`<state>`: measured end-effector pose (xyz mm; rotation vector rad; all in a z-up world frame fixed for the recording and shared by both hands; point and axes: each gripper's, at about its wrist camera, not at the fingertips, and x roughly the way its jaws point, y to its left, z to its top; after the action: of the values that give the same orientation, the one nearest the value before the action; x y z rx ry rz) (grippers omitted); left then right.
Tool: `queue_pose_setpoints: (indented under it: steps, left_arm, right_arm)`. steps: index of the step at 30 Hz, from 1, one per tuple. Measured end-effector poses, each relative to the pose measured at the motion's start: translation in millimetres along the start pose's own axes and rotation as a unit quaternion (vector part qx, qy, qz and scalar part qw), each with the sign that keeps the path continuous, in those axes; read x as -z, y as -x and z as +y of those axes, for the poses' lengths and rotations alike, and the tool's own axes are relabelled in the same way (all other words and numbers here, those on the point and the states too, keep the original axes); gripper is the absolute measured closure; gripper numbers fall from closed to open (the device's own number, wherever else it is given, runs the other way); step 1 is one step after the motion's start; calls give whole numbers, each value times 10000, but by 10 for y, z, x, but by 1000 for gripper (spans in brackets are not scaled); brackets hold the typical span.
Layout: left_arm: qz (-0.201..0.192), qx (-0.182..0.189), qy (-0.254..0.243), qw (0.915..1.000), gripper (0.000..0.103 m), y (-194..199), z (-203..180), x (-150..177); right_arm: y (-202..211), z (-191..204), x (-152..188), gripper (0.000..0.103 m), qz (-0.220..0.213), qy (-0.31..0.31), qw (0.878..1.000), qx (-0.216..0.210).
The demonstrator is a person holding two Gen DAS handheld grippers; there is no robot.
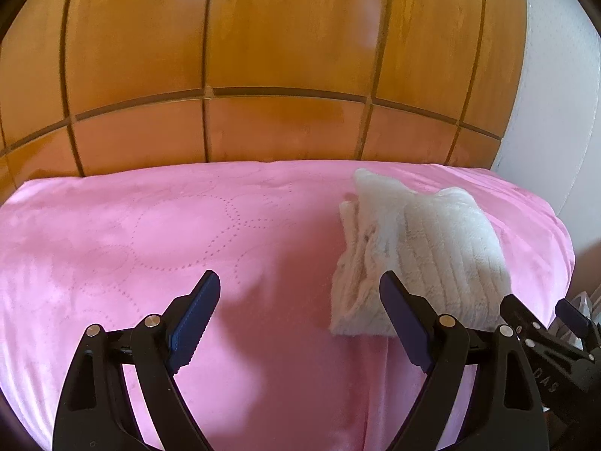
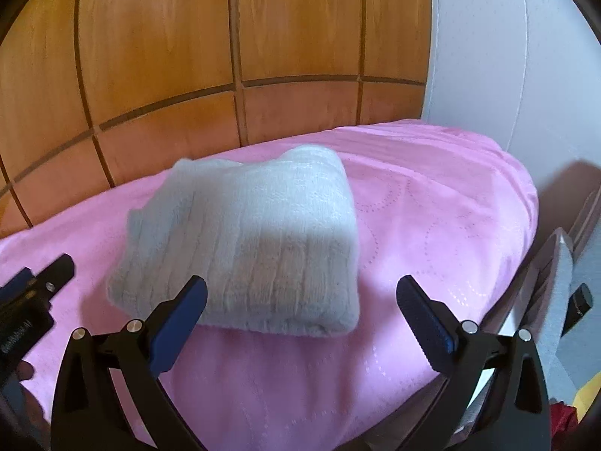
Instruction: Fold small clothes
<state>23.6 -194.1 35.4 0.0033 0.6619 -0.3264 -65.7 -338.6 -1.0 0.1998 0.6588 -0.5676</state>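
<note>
A folded white ribbed knit garment [image 1: 417, 251] [image 2: 255, 240] lies on the pink bedspread [image 1: 169, 225] [image 2: 432, 218], toward its right side. My left gripper [image 1: 300, 285] hangs over the bedspread with its jaws wide apart and nothing between them; its right finger [image 1: 403, 315] overlaps the garment's near left corner in the picture. My right gripper [image 2: 300, 293] is also open and holds nothing, just short of the garment's near edge. Each gripper shows at the edge of the other's view: the right one [image 1: 541, 323], the left one [image 2: 33, 282].
A wooden panelled headboard [image 1: 263, 56] [image 2: 169, 56] rises behind the bed. A white wall [image 2: 488, 56] stands at the right. Beyond the bed's right edge are a grey chair-like object [image 2: 559, 274] and something red and yellow low down [image 2: 563, 413].
</note>
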Motion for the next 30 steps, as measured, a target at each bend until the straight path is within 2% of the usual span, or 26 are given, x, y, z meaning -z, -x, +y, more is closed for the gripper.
queue_pose_setpoints:
  steps: [3, 4, 9, 30]
  left_arm:
    - [-59, -71, 35, 10000, 17, 74, 39, 27]
    - [-82, -86, 42, 9999, 13, 92, 49, 28]
    - [-166, -152, 91, 9997, 13, 177, 86, 52]
    - [-254, -380, -15, 9990, 5, 275, 88, 141]
  right_arm:
    - [49, 26, 35, 2, -81, 23, 9999, 148]
    - [71, 31, 37, 2, -111, 11, 9998, 171]
    - [179, 95, 48, 2, -251, 7, 9995, 172]
    - [229, 139, 93, 2, -255, 6, 9996, 75]
